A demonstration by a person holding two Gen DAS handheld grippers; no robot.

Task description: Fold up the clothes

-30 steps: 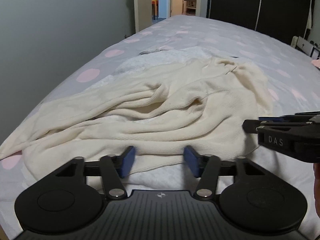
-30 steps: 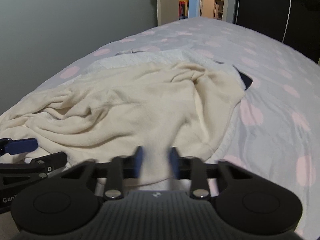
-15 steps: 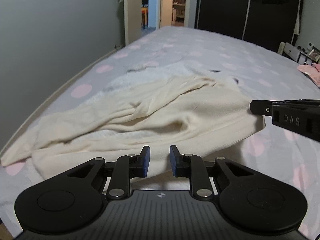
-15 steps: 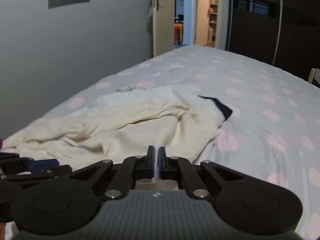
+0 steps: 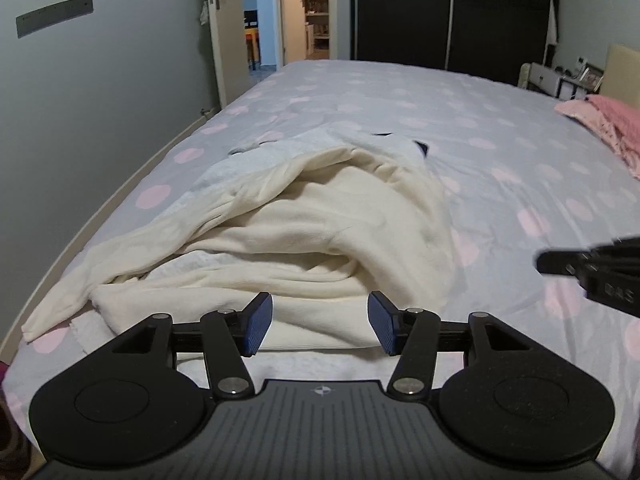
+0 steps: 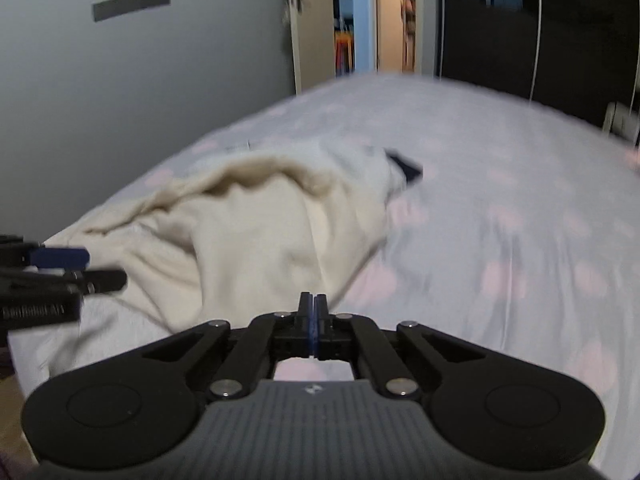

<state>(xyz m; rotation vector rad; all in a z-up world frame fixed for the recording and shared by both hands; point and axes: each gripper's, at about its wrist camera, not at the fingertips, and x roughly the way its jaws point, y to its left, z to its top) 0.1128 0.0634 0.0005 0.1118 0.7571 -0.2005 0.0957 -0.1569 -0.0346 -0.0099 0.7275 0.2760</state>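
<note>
Cream garment [image 5: 320,240], soft and rumpled, heaped mid-frame on spotted bed [image 5: 500,152], white cloth [image 5: 280,152] beneath. Left claw [image 5: 318,322] opening, nothing between pads. Right claw [image 6: 313,312] pressed together, empty, lower centre.

Both cameras ride low at the near edge of the bed [image 5: 500,128], tilted down and facing the far doorway [image 5: 280,16]. The left one sits close over the cream garment [image 5: 320,232]; both views share it.
</note>
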